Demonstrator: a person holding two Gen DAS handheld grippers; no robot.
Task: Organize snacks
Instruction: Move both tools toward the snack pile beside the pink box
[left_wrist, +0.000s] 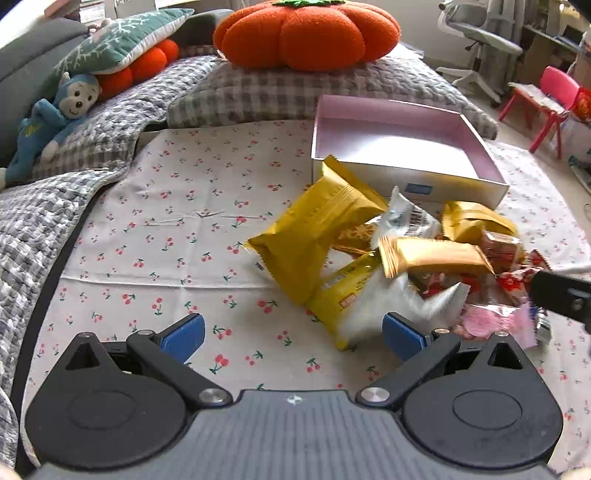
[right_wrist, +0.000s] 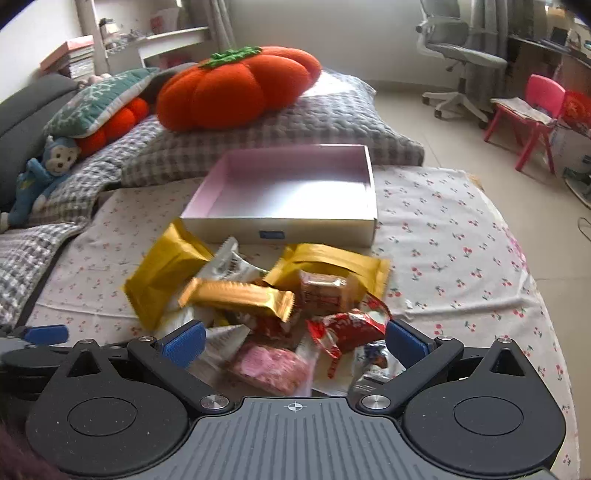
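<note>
A heap of wrapped snacks lies on the cherry-print cloth (left_wrist: 166, 229) in front of an empty pink-lined box (left_wrist: 402, 147) (right_wrist: 291, 192). The heap holds a big yellow packet (left_wrist: 314, 236) (right_wrist: 166, 273), a gold bar (left_wrist: 432, 254) (right_wrist: 240, 297), a red wrapper (right_wrist: 347, 328), a pink snack (right_wrist: 273, 365) and a white packet (left_wrist: 384, 302). My left gripper (left_wrist: 293, 334) is open over the cloth, its right pad (left_wrist: 400, 334) at the heap's near-left edge. My right gripper (right_wrist: 295, 341) is open above the heap's near side, pressing on nothing.
Behind the box lie grey checked pillows (right_wrist: 295, 122), an orange pumpkin cushion (left_wrist: 306, 33) (right_wrist: 229, 96) and a blue monkey toy (left_wrist: 55, 114). To the right on the floor stand a pink chair (right_wrist: 535, 114) and an office chair (right_wrist: 458, 48). The right gripper's tip (left_wrist: 561, 295) shows at the left wrist view's right edge.
</note>
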